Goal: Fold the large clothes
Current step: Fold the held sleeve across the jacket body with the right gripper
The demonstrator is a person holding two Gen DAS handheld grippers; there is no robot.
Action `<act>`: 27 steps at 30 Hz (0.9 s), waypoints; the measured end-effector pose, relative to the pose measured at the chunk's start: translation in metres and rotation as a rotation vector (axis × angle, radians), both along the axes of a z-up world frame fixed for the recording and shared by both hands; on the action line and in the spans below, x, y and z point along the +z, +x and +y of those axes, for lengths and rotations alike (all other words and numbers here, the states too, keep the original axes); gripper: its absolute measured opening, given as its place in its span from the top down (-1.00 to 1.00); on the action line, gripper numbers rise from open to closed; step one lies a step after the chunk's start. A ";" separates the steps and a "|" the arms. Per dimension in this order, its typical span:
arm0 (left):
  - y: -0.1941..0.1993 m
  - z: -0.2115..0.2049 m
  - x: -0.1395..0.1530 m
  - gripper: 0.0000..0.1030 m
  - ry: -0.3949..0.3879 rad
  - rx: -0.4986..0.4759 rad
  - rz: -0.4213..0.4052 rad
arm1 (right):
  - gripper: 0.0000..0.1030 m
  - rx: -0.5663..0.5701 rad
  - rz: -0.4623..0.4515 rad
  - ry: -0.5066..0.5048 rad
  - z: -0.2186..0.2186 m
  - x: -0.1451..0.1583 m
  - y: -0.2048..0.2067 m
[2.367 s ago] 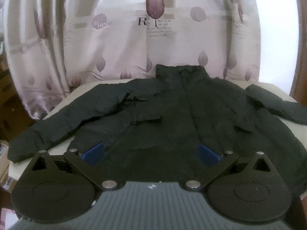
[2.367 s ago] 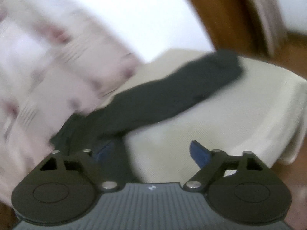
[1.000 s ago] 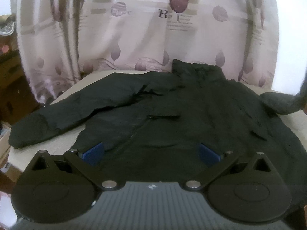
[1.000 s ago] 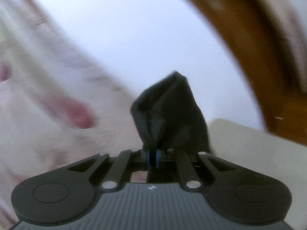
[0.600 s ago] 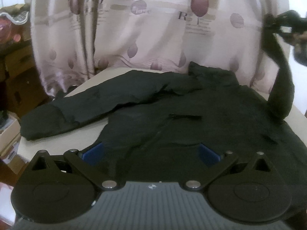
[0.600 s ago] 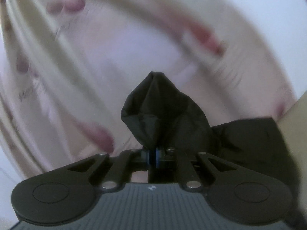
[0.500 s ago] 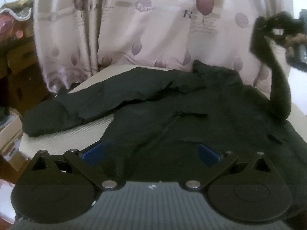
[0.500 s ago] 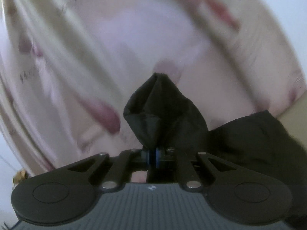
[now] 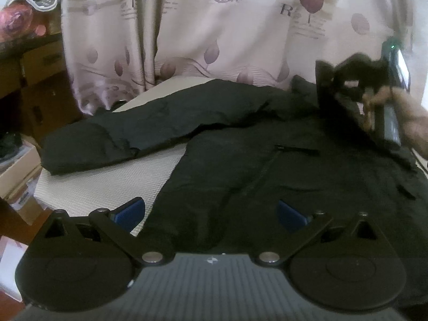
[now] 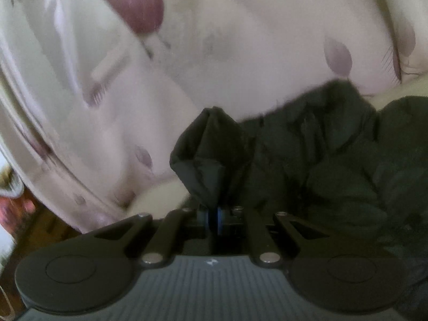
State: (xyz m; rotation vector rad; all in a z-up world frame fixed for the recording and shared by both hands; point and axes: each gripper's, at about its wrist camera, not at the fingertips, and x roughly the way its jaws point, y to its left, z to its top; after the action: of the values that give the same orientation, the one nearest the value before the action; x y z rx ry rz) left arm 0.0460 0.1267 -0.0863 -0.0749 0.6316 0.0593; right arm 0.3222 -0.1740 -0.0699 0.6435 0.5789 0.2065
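Note:
A large black jacket [image 9: 267, 160] lies front up on a cream-covered table [image 9: 88, 187]. Its left sleeve [image 9: 107, 139] stretches out to the left. My left gripper [image 9: 211, 211] is open and empty, just above the jacket's near hem. My right gripper [image 10: 213, 218] is shut on the cuff of the right sleeve [image 10: 211, 155]. In the left wrist view the right gripper [image 9: 337, 83] holds that sleeve [image 9: 345, 117] lifted over the jacket's right chest. The jacket body [image 10: 347, 165] lies below and right in the right wrist view.
A pale curtain with purple leaf prints [image 9: 214, 32] hangs right behind the table. Cardboard boxes [image 9: 16, 171] and dark wooden furniture [image 9: 32, 80] stand at the left. The person's hand [image 9: 409, 123] is at the far right.
My right gripper has carried the right sleeve cuff lower and further left, over the jacket body. My left gripper has shifted left, bringing more of the left sleeve and table edge into view.

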 end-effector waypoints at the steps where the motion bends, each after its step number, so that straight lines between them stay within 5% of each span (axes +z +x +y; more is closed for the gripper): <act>1: 0.001 0.001 -0.001 -1.00 -0.002 0.002 0.002 | 0.89 0.004 0.012 -0.019 0.004 -0.005 0.001; 10: 0.000 0.000 -0.003 -1.00 0.004 -0.003 0.006 | 0.89 0.046 0.044 -0.220 0.043 -0.017 0.000; 27: -0.003 0.003 -0.004 -1.00 0.009 0.010 0.007 | 0.89 0.081 0.072 -0.419 0.074 -0.031 0.004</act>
State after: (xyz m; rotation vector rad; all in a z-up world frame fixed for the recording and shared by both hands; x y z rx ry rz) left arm 0.0432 0.1301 -0.0899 -0.0690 0.6377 0.0718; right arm 0.3259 -0.0996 -0.1008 0.2222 0.6939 0.1319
